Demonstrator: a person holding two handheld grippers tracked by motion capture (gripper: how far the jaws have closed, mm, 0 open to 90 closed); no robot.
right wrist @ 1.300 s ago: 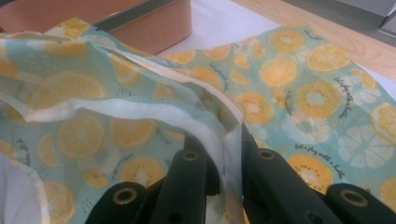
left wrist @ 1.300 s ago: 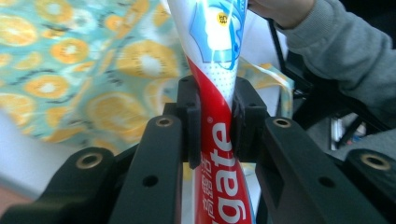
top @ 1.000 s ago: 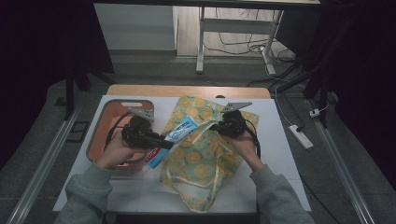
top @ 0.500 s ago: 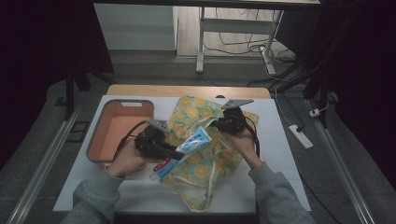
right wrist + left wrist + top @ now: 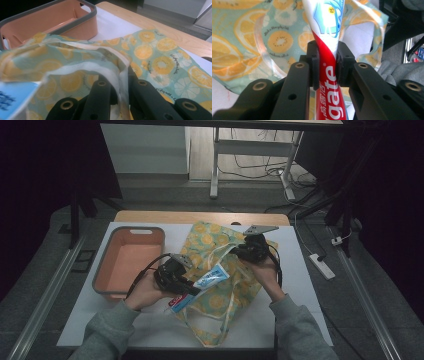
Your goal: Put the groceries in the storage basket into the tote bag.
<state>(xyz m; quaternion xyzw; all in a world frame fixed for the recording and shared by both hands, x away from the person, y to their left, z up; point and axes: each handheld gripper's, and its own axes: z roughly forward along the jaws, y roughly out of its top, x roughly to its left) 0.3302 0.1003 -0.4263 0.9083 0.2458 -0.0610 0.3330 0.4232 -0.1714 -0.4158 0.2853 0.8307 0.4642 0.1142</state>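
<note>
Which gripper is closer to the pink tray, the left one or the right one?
Left. The left gripper, shut on the toothpaste tube, sits just beside the pink tray. The right gripper is farther away, holding up the lemon-print bag's edge.

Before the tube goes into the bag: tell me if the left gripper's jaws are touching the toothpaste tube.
Touching. In the left gripper view, the left gripper has both jaws pressed against the toothpaste tube, pinching it narrow.

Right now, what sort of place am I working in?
Probably a lab or recording workspace, not a home: a white-topped table ringed by dark curtains, a white power strip with loose cables on the grey floor, and another desk's metal legs behind.
</note>
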